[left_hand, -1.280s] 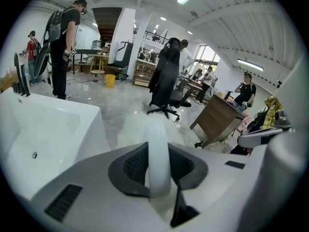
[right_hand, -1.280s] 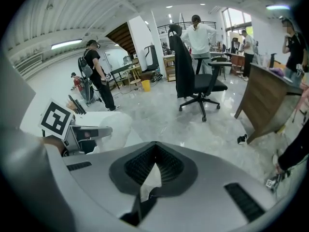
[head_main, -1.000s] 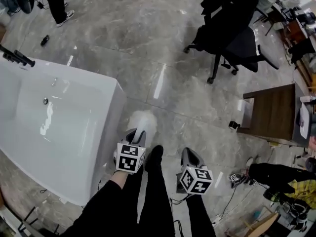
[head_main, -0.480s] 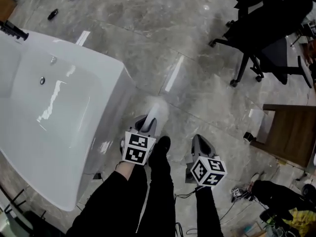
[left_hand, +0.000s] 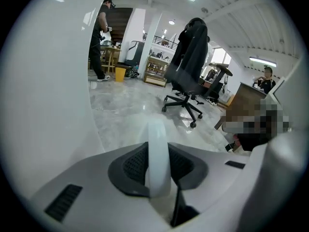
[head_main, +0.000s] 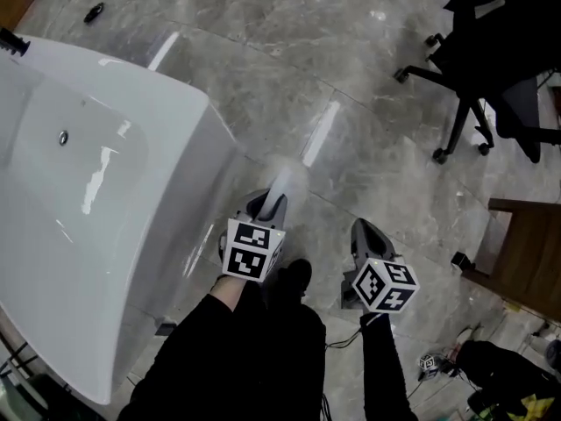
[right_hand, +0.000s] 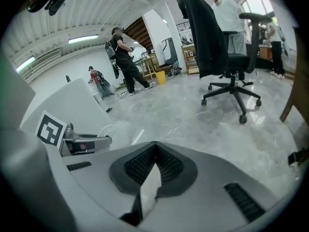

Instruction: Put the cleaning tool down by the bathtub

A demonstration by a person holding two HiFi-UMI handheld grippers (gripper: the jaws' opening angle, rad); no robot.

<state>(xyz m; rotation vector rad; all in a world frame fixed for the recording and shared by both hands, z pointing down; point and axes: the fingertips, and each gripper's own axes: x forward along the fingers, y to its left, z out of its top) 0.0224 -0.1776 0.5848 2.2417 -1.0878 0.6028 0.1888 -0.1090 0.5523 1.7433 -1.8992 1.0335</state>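
Note:
The cleaning tool [head_main: 287, 181] is white, with a pale handle and a blurred fluffy end that points out over the grey floor. My left gripper [head_main: 270, 203] is shut on the handle, just right of the white bathtub [head_main: 180, 178]. In the left gripper view the handle [left_hand: 158, 144] stands upright between the dark pads, and the bathtub wall [left_hand: 43, 81] fills the left side. My right gripper [head_main: 365, 231] hangs to the right of the left one with its jaws shut and nothing between them. In the right gripper view the left gripper [right_hand: 84, 142] shows at the left.
A black office chair [head_main: 491, 68] stands at the upper right, and a wooden table [head_main: 526, 244] at the right edge. Cables and small items [head_main: 438, 358] lie at the lower right. A small black object [head_main: 94, 11] lies beyond the tub. People stand far off [right_hand: 123, 57].
The view has moved forward along the tub, so its corner now sits nearer my left gripper. Both grippers kept their grip and spacing. The chair has shifted toward the upper right.

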